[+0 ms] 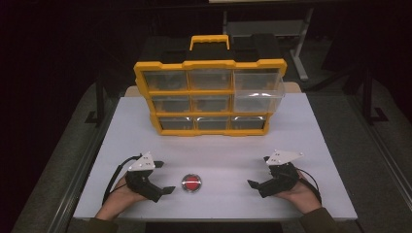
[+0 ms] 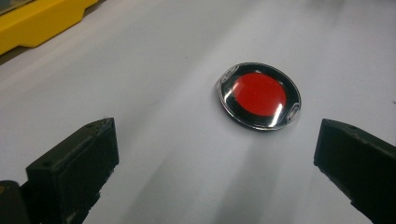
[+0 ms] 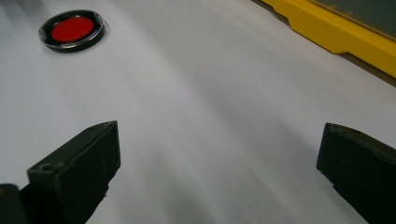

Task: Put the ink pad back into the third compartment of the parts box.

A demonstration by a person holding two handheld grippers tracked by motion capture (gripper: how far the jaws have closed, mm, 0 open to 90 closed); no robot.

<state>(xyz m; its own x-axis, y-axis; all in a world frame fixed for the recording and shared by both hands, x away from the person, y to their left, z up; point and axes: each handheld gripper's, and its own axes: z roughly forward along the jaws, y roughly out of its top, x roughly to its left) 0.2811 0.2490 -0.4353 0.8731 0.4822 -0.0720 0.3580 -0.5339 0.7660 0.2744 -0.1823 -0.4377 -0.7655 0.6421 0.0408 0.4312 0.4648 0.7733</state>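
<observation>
Left gripper [image 1: 161, 177] rests on the table [image 1: 311, 145] with its jaws wide apart and nothing between them; in the left gripper view the red disc [image 2: 259, 95] lies flat on the white surface just ahead of the jaws, a little toward the right one. Right gripper [image 1: 258, 171] sits well apart on the other side, its jaws likewise spread and empty, with the disc [image 3: 72, 30] far off in its own view. From above, the disc [image 1: 191, 183] lies between the two grippers, nearer the left, and the yellow organizer [image 1: 210, 96] stands farther back with one clear drawer [image 1: 257, 94] on its right side pulled partly out. The likely trouble is the pick itself: the disc is thin, glossy and flat against a smooth top, so jaws closing from the sides could ride over its rim or push it sliding away rather than catch it. Coming in off-centre would probably spin it out of the gap. Held only by its edge, it may slip or tilt while being carried toward the organizer, and a careless approach there could knock the protruding drawer.
</observation>
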